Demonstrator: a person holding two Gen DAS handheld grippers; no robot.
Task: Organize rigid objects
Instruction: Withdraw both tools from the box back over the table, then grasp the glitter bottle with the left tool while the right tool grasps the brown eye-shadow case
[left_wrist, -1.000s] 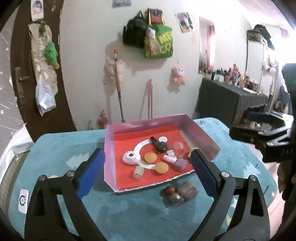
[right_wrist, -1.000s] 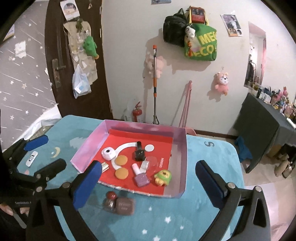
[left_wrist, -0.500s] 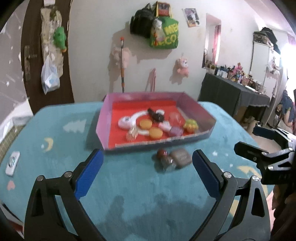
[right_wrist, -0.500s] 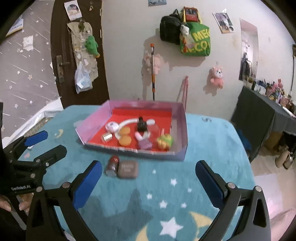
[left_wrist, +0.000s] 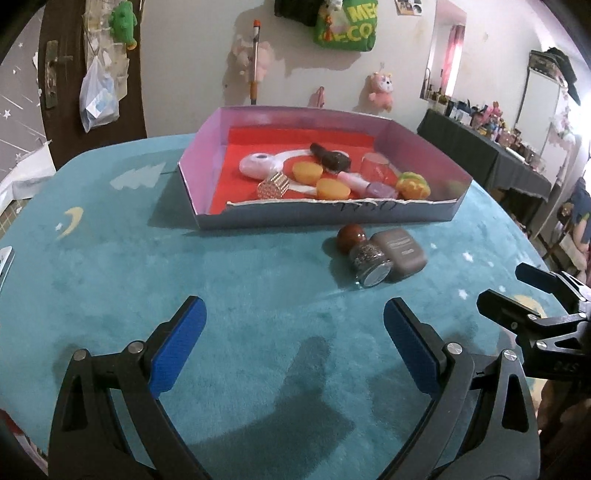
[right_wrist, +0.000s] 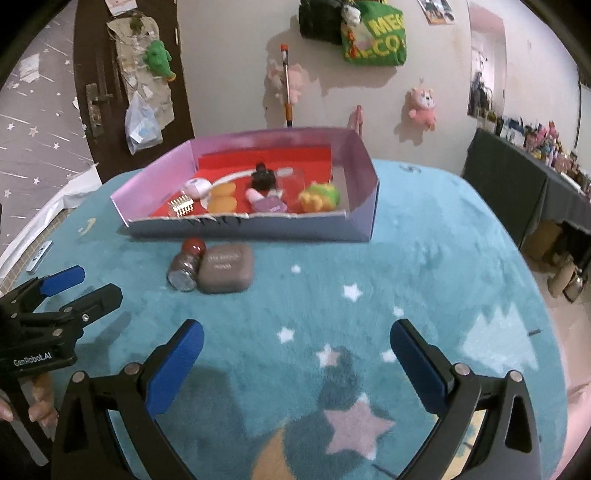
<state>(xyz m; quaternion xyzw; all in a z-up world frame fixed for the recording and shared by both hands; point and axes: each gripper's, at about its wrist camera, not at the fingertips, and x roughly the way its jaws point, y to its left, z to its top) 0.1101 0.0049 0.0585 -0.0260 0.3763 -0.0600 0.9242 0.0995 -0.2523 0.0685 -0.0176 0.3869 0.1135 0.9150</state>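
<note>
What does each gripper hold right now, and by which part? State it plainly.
Nothing is held. The left gripper and the right gripper are both open and empty above the rug; the bottle and brown case lie untouched.

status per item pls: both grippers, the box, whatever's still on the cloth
left gripper: open, empty, above the cloth
right gripper: open, empty, above the cloth
pink box: open-topped, near wall torn, small items inside
glitter bottle: lying on its side outside the box, red cap toward the box
brown case: closed, flat on the cloth, against the bottle
pink nail polish: lying down in the box
black nail polish: upright in the box
</note>
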